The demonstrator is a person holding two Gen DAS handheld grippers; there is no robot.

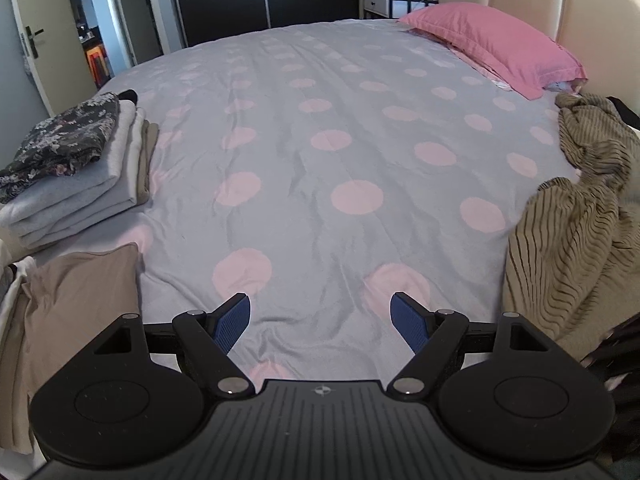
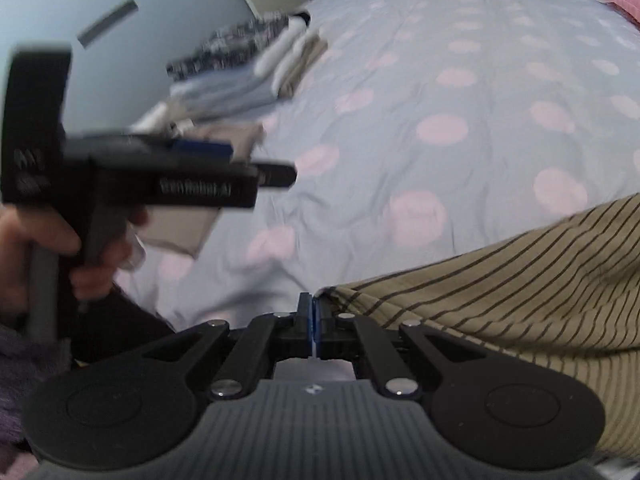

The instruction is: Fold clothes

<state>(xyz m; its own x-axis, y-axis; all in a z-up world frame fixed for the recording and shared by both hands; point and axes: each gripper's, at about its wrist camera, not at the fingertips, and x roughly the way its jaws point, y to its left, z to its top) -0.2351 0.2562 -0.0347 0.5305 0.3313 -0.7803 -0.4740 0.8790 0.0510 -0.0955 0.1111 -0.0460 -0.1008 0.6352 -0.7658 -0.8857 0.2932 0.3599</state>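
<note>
A tan garment with thin dark stripes lies crumpled at the right edge of the bed; it also shows in the right wrist view. My right gripper is shut, and an edge of the striped garment sits right at its closed fingers. My left gripper is open and empty, low over the grey bedspread with pink dots. The left gripper also shows in the right wrist view, blurred, held in a hand at the left.
A stack of folded clothes with a dark floral piece on top sits at the bed's left edge. A folded beige piece lies nearer. A pink pillow rests at the headboard. A door and dark wardrobe stand behind.
</note>
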